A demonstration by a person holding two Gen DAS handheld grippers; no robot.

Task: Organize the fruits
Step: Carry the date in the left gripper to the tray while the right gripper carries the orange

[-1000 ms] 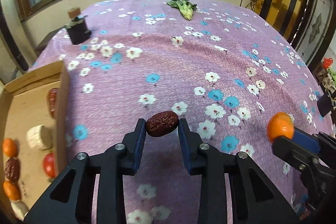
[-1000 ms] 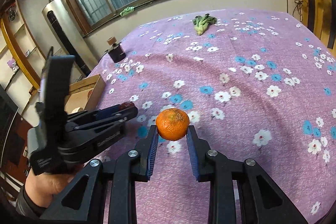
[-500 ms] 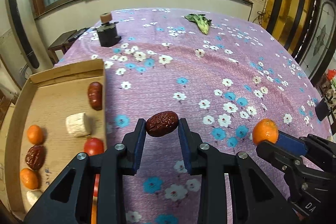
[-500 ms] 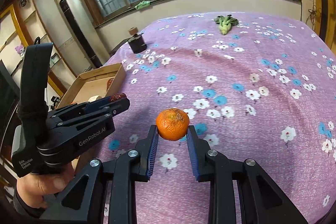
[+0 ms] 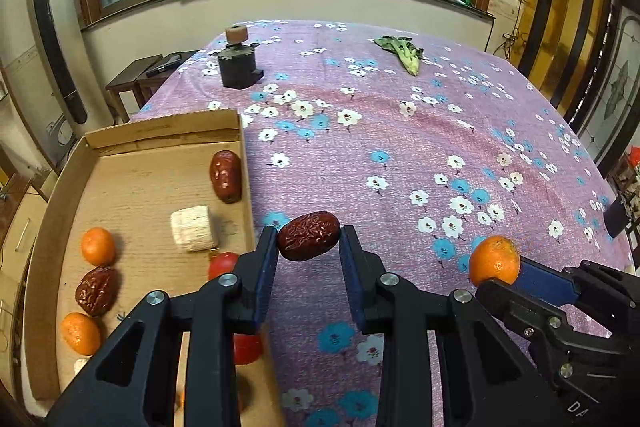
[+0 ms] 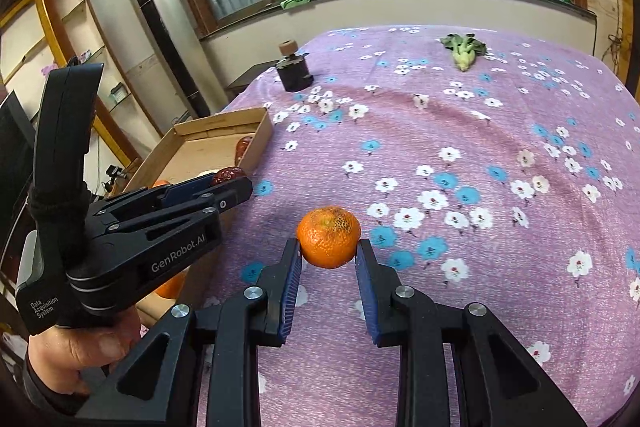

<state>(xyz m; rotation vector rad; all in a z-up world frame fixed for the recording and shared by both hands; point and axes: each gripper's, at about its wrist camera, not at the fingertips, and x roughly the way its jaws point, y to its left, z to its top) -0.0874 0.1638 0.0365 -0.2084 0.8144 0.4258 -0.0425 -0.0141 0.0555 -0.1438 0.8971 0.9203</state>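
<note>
My left gripper (image 5: 309, 241) is shut on a wrinkled dark red date (image 5: 309, 235), held above the purple flowered cloth just right of the cardboard box (image 5: 160, 135). My right gripper (image 6: 329, 251) is shut on an orange mandarin (image 6: 329, 235) above the cloth; the mandarin also shows in the left wrist view (image 5: 494, 259). The box holds two dates (image 5: 226, 175), two mandarins (image 5: 98, 246), a white block (image 5: 194, 228) and red fruit (image 5: 222, 265), partly hidden by my left fingers. The left gripper shows at left in the right wrist view (image 6: 230, 183).
A dark cylindrical stand (image 5: 238, 65) with a cork-like top is at the table's far left. A leafy green vegetable (image 5: 406, 55) lies at the far side. The box (image 6: 224, 131) sits at the table's left edge. A small table and a tall air conditioner stand beyond.
Both grippers have swung left toward the box, each still holding its fruit. More of the box and its contents has come into the left wrist view.
</note>
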